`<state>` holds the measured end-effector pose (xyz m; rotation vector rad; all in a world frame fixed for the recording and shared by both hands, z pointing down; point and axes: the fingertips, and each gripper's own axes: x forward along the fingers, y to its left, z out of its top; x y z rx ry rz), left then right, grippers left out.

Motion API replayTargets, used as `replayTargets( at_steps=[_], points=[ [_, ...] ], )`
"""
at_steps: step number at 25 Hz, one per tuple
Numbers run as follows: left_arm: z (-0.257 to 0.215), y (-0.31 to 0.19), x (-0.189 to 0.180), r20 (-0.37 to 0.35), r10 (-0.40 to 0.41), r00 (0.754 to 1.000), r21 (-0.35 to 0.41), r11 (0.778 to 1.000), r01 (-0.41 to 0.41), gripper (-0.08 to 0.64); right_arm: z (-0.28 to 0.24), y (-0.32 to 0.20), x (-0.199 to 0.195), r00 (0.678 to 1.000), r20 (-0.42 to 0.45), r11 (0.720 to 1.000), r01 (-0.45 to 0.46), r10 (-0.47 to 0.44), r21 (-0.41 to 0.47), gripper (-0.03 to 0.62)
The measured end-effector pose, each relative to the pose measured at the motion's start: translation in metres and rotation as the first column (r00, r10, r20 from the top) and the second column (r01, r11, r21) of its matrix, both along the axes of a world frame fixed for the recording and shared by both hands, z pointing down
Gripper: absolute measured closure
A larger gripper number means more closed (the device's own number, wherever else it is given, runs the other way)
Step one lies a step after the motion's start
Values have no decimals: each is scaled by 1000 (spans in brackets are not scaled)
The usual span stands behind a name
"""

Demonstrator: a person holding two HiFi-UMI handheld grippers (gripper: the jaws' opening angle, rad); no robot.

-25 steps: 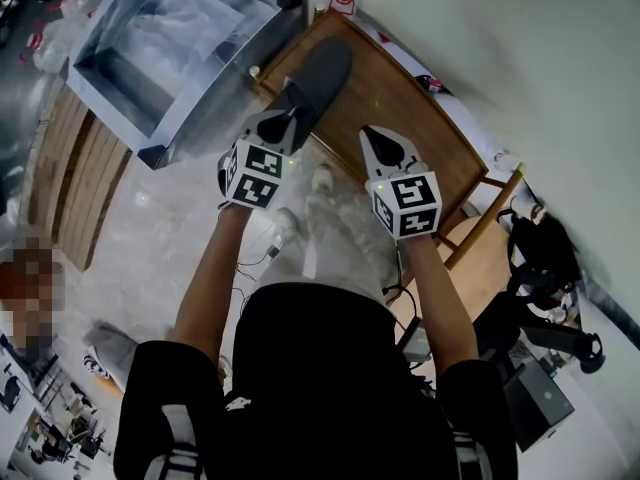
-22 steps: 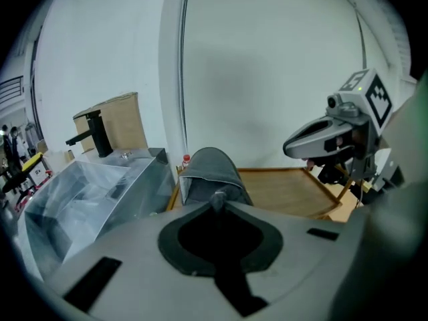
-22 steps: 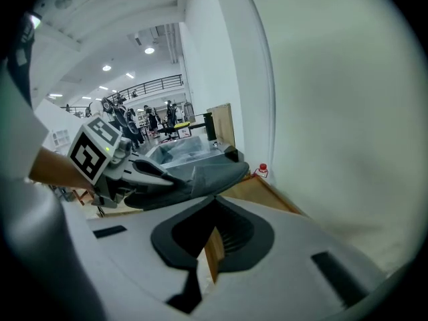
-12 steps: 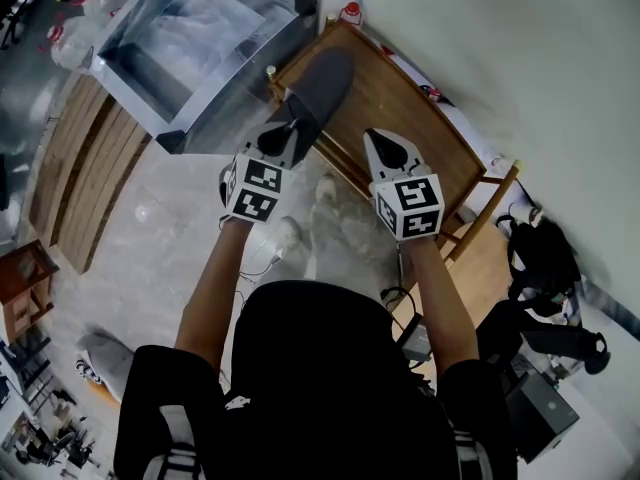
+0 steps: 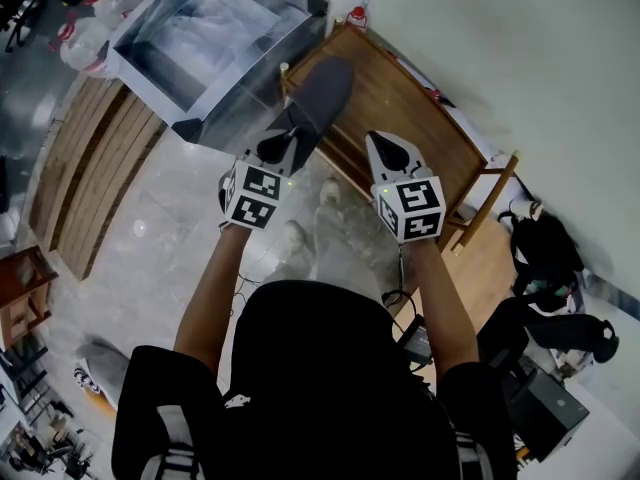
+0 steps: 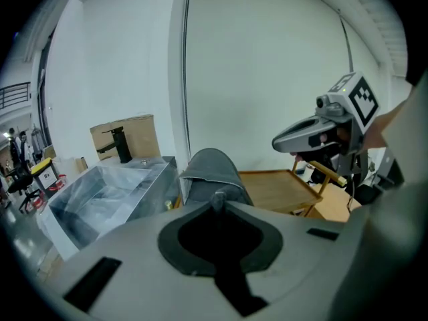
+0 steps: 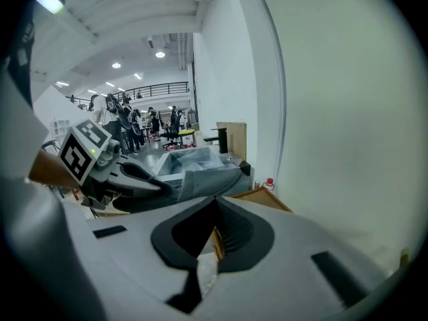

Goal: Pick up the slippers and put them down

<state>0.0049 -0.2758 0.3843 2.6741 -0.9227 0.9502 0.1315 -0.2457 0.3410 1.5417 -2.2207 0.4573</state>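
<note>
Left gripper (image 5: 286, 136), head view: clamped almost fully closed on the heel of the grey slipper (image 5: 320, 88), the same pinch as a second ago. Toe pointing away, lying over the left corner of the wooden table (image 5: 410, 98) as seen from above. Both hands shifted only slightly against the table since then. Right gripper (image 5: 376, 140) alongside, tips together, carrying nothing.

Left gripper view: jaws shut on a small nub of heel edge, with the rest of the slipper (image 6: 210, 172) rising beyond them and the table behind to the right.

Right gripper view: jaws meeting at the tips, empty. Slipper (image 7: 207, 179) off to the left in the other claw.

Judged from that: pick-up done and the grip holding, setting down yet to come. Small bite on the heel, so little margin against a slip.
</note>
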Motion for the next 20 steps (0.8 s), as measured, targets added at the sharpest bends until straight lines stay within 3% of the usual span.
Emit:
replayTargets(
  at_steps=[12,20],
  points=[
    [-11,45,-45,-18,11,1000,42,999,-11,546,-4,50,-42,1000,-13,1000,-8,8,26,606],
    [-4,57,-56,-20,10,1000,30,999,-10,546,1,64,-53,1000,-21,1000,-5,5,10,606]
  ],
)
